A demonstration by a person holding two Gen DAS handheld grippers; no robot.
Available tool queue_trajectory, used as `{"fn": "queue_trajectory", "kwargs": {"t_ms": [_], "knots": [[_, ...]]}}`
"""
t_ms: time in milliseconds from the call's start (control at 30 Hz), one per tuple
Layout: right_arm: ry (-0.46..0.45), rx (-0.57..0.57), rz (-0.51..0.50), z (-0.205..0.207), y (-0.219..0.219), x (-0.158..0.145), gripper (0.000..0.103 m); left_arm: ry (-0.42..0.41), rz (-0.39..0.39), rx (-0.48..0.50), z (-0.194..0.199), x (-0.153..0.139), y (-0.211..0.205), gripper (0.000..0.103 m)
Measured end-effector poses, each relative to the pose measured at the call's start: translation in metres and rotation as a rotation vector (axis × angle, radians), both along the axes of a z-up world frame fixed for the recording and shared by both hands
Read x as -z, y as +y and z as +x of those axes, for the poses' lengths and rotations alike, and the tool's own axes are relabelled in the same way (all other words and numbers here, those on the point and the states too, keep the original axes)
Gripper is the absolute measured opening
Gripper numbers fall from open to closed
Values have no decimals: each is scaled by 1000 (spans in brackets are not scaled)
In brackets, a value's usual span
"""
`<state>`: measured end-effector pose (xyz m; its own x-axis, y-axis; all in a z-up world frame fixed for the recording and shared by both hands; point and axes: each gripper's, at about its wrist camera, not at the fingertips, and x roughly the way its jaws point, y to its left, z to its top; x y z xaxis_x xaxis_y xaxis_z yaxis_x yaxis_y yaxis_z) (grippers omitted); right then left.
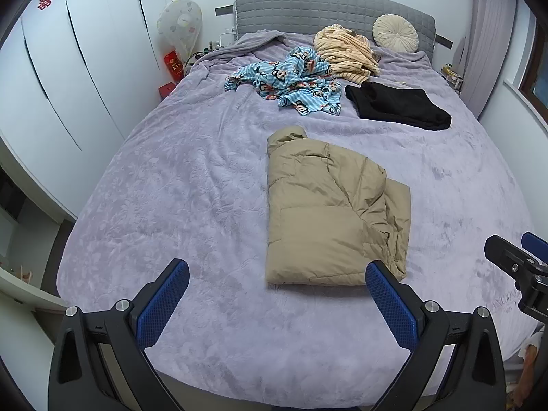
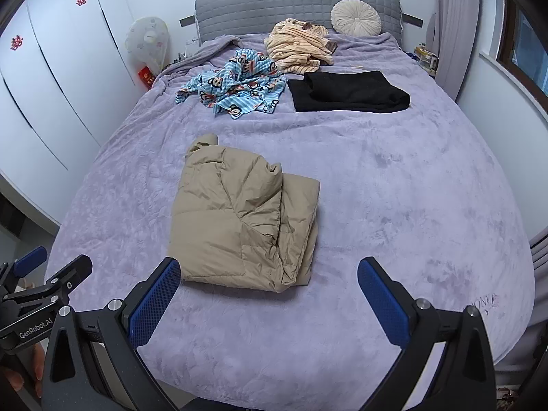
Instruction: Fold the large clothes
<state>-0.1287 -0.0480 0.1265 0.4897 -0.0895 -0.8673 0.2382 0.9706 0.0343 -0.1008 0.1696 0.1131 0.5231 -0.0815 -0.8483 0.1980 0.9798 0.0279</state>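
Grippers left point(image 1: 276, 276) and right point(image 2: 269, 274) gape wide — empty, above folded jacket point(image 1: 325, 212)

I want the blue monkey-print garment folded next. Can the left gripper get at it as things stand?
Probably yes. The left gripper is open and holds nothing, and the blue monkey-print garment lies uncovered on the bed. Bare blanket left of the folded tan jacket leaves a path, though it lies far up the bed.

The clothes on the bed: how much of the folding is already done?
Done: the puffy beige jacket and the black garment lie folded. In hand: nothing; the left gripper and right gripper are open. Left: the crumpled blue cartoon-print garment and the striped cream garment.
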Motion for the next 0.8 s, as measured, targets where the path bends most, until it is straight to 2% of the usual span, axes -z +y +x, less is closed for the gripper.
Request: {"fn": "queue_trajectory", "kwargs": {"t_ms": [800], "knots": [[-2,6,1,-2,2,0,103,0,0,-1,0,0,2,103]]}}
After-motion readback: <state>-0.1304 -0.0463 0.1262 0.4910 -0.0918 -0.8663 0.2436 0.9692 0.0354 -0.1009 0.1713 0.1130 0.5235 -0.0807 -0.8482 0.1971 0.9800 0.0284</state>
